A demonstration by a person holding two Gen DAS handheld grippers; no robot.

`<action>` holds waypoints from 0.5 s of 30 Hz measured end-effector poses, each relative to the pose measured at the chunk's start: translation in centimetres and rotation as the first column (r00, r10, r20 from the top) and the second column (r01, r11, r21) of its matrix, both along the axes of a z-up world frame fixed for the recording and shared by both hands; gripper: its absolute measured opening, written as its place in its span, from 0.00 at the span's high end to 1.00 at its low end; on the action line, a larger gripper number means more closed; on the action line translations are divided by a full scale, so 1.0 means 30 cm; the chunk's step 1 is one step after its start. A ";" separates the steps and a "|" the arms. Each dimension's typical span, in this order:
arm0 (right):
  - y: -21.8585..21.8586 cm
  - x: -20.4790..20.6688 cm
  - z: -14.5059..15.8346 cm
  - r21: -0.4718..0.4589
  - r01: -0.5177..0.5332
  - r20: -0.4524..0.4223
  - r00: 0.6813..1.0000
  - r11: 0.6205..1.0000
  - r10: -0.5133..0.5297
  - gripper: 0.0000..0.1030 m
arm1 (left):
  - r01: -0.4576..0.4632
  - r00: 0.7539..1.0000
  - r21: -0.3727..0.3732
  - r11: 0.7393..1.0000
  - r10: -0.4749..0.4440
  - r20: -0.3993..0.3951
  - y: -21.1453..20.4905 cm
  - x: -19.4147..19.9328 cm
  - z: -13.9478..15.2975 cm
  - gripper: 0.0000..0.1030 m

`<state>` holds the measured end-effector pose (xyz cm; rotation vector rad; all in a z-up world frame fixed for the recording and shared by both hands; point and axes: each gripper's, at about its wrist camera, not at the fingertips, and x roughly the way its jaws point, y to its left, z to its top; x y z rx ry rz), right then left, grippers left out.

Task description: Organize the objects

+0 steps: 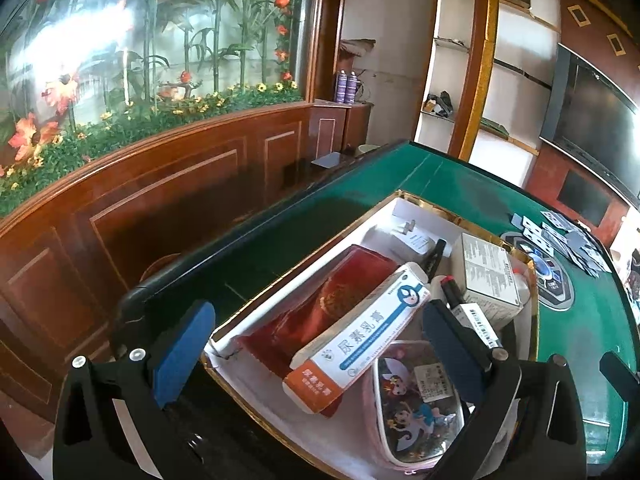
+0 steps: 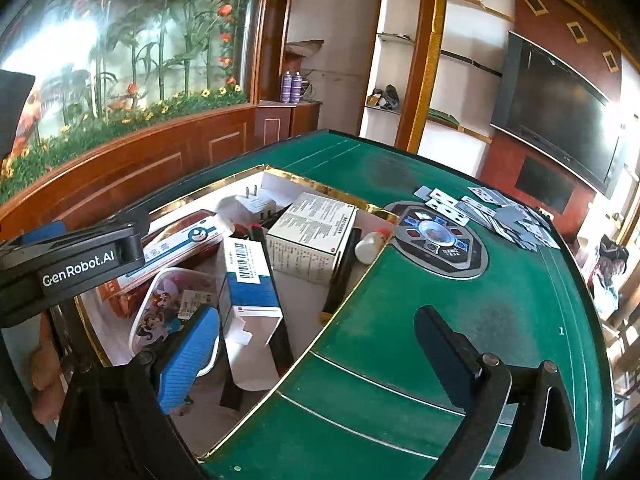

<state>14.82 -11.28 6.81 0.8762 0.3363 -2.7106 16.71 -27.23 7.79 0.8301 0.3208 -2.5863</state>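
A gold-rimmed white box [image 1: 384, 204] [image 2: 304, 182] sits on the green table [image 2: 460, 320]. In it lie a white and orange ointment carton [image 1: 360, 336] [image 2: 176, 246], a red pouch [image 1: 320, 300], a cartoon pencil case [image 1: 420, 408] [image 2: 168, 312], a white medicine box [image 1: 488, 276] [image 2: 308, 236], a blue and white box [image 2: 248, 280], a white charger [image 1: 412, 238] [image 2: 256, 204] and a small bottle [image 2: 372, 246]. My left gripper [image 1: 320, 344] is open above the ointment carton, empty. My right gripper [image 2: 320, 352] is open over the box's right rim, empty.
Playing cards [image 2: 496, 212] [image 1: 568, 240] lie scattered at the table's far right beside a round control panel [image 2: 436, 240]. A wood-panelled planter wall [image 1: 140, 200] runs behind the table on the left. A dark screen [image 2: 560, 112] hangs on the right.
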 end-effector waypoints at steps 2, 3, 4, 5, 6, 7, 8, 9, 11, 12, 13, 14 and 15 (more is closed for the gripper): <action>-0.008 -0.002 -0.005 0.003 -0.004 0.004 1.000 1.000 0.004 0.02 | -0.003 1.000 0.004 1.000 0.003 0.000 -0.006 0.002 -0.001 0.00; -0.010 -0.003 -0.006 0.004 -0.005 0.005 1.000 1.000 0.005 0.02 | -0.005 1.000 0.005 1.000 0.005 0.002 -0.007 0.002 -0.002 0.00; -0.011 -0.004 -0.008 0.004 -0.006 0.007 1.000 1.000 0.006 0.02 | -0.004 1.000 0.007 1.000 0.004 0.004 -0.009 0.000 -0.004 0.00; -0.012 -0.005 -0.011 0.006 -0.007 0.009 1.000 1.000 0.007 0.02 | -0.002 1.000 0.008 1.000 0.002 0.007 -0.010 -0.003 -0.005 0.00; -0.014 -0.004 -0.011 0.006 -0.007 0.010 1.000 1.000 0.007 0.02 | -0.001 1.000 0.006 1.000 0.001 0.010 -0.008 -0.004 -0.007 0.00; -0.016 -0.006 -0.012 0.007 -0.007 0.011 1.000 1.000 0.007 0.02 | -0.001 1.000 0.004 1.000 0.001 0.013 -0.008 -0.007 -0.007 0.00; -0.016 -0.006 -0.013 0.006 -0.007 0.013 1.000 1.000 0.007 0.02 | 0.002 1.000 0.004 1.000 -0.002 0.014 -0.007 -0.010 -0.008 0.00; -0.017 -0.007 -0.014 0.004 -0.007 0.015 1.000 1.000 0.007 0.02 | 0.003 1.000 0.005 1.000 -0.003 0.014 -0.006 -0.010 -0.009 0.00; -0.014 -0.008 -0.014 -0.001 -0.005 0.018 1.000 1.000 0.005 0.02 | 0.006 1.000 0.004 1.000 -0.006 0.016 -0.002 -0.011 -0.009 0.00; -0.013 -0.008 -0.014 -0.002 -0.003 0.019 1.000 1.000 0.003 0.02 | 0.007 1.000 0.002 1.000 -0.007 0.016 0.001 -0.011 -0.009 0.00; -0.013 -0.009 -0.015 -0.002 -0.002 0.020 1.000 1.000 0.002 0.02 | 0.006 1.000 -0.001 1.000 -0.006 0.015 0.004 -0.010 -0.009 0.00; -0.010 -0.009 -0.015 -0.006 -0.001 0.021 1.000 1.000 0.001 0.02 | 0.007 1.000 -0.005 1.000 -0.006 0.015 0.007 -0.009 -0.008 0.00; -0.008 -0.009 -0.014 -0.008 0.000 0.021 1.000 1.000 0.000 0.02 | 0.007 1.000 -0.006 1.000 -0.007 0.015 0.010 -0.008 -0.008 0.00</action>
